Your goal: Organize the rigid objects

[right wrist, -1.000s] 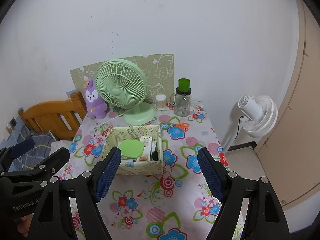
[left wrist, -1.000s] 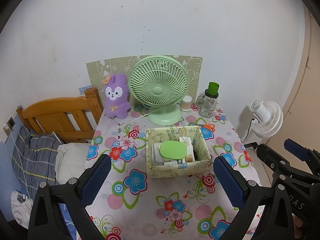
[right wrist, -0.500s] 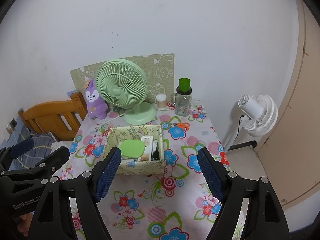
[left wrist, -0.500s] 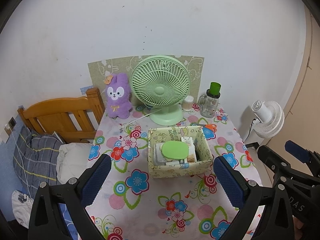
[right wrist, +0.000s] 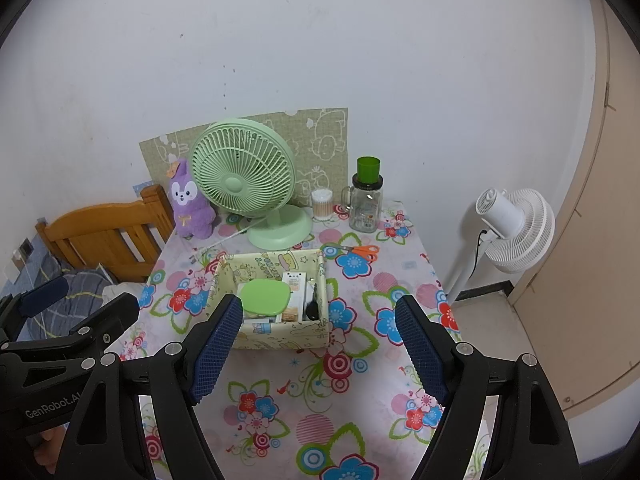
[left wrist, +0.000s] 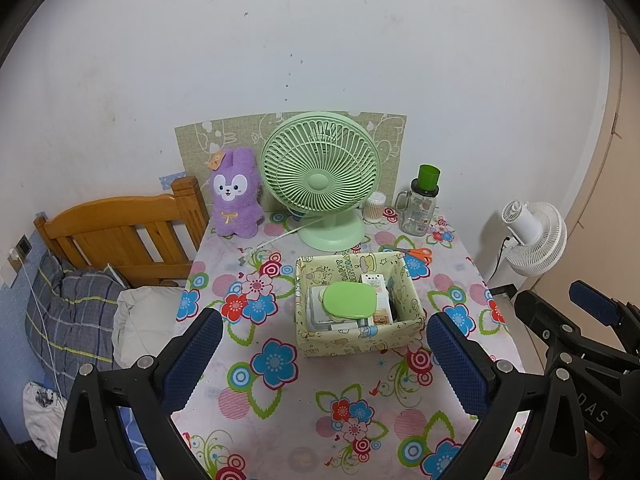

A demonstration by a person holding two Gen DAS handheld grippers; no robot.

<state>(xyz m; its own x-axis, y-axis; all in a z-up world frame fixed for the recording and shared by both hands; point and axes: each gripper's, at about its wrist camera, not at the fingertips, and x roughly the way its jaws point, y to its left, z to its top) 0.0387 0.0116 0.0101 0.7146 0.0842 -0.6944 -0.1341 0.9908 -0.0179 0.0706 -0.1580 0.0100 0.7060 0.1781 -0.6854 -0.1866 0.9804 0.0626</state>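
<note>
Left wrist view: the left gripper (left wrist: 320, 356) hangs spread and empty before the patterned storage box (left wrist: 356, 344), already packed, green lid (left wrist: 350, 301) topmost.

Right wrist view: the right gripper (right wrist: 318, 350) gapes empty too; orange-handled scissors (right wrist: 358, 251) lie outside on the floral tablecloth (right wrist: 360, 380), probably left.

Text you can read | "GenRobot.AI" on the black body of the left gripper (right wrist: 70, 322), left of the storage box (right wrist: 280, 336) | "DAS" on the right gripper (left wrist: 560, 322), right of that box | "HAPPY BIRTHDAY" printed on the box's inner back wall | jar and carton labels too small for you to read
</note>
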